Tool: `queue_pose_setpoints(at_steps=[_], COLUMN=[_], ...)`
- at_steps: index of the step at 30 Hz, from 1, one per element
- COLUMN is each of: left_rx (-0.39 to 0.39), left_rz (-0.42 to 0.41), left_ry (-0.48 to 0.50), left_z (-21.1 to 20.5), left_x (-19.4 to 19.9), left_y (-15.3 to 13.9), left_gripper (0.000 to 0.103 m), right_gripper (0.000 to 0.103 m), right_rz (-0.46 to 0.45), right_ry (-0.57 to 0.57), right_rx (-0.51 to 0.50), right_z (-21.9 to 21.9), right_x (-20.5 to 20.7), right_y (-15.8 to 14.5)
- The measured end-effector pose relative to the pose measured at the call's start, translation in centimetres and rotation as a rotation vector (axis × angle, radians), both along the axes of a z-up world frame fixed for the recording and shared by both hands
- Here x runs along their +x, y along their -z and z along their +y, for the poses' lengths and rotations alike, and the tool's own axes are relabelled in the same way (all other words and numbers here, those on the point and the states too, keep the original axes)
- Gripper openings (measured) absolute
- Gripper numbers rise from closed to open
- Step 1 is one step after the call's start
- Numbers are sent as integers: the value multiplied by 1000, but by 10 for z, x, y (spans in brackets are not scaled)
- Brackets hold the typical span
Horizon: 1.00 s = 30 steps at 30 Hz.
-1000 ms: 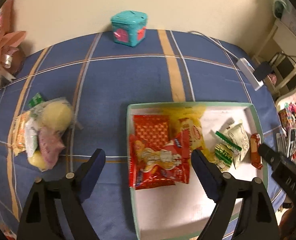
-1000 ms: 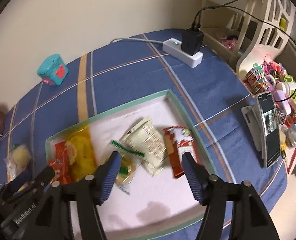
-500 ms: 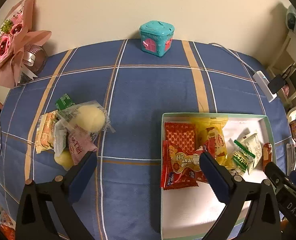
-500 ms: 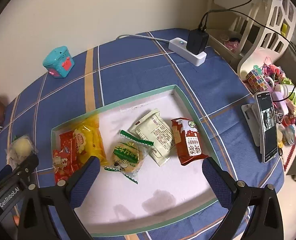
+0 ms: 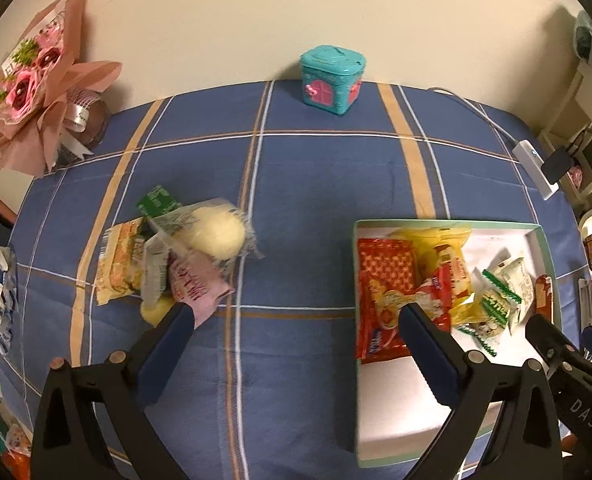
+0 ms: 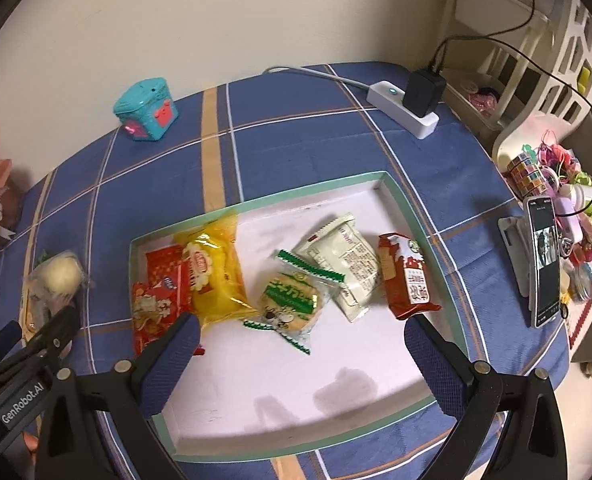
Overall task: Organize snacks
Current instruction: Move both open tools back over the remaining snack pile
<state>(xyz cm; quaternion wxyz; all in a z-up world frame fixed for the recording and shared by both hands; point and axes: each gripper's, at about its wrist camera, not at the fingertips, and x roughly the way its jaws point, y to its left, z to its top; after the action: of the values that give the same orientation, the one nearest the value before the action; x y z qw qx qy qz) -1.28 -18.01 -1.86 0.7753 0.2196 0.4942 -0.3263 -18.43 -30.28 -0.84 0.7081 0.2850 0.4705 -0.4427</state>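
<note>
The box, a shallow one with a green rim and a white floor, lies on the desk, which has a blue checked cloth. In the right wrist view its long axis runs from lower left to upper right.

Inside it the snacks lie in a rough row along this axis. At the left end are the red packets, overlapping each other. The yellow packet lies partly on them, with its long axis pointing from the far rim toward the near side. Next is the round green-and-white cracker pack, then the cream packet, which is tilted, with its long axis going from upper left to lower right. The brown-red packet is just beside the right rim and lies nearly parallel to this rim.

The other snacks form a pile on the cloth, well apart from the box on the left. A round pale bun in a clear wrapper is on top, and a pink packet points toward the near side.

The left tool is wide open, nothing between its fingers; it hangs over the cloth between the pile and the box. The right tool is also spread fully and holds nothing, above the white floor of the box. Both have just been opening.
</note>
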Motion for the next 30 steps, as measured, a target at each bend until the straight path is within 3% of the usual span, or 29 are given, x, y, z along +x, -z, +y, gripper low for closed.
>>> queue_pose_setpoints(at_steps=[5, 12, 30], left_rx=[18, 43, -32], left_rz=[4, -5, 40], left_ry=[-46, -151, -363], left_z=[21, 62, 166], left_x=[19, 57, 140], left_y=[4, 6, -2], left_gripper=[102, 102, 102], right_gripper=[103, 103, 103], right_rz=[47, 34, -40], right_ry=[-32, -116, -342], right_rx=[6, 24, 50], right_z=[15, 44, 128], right_x=[18, 56, 156], right_y=[5, 7, 17])
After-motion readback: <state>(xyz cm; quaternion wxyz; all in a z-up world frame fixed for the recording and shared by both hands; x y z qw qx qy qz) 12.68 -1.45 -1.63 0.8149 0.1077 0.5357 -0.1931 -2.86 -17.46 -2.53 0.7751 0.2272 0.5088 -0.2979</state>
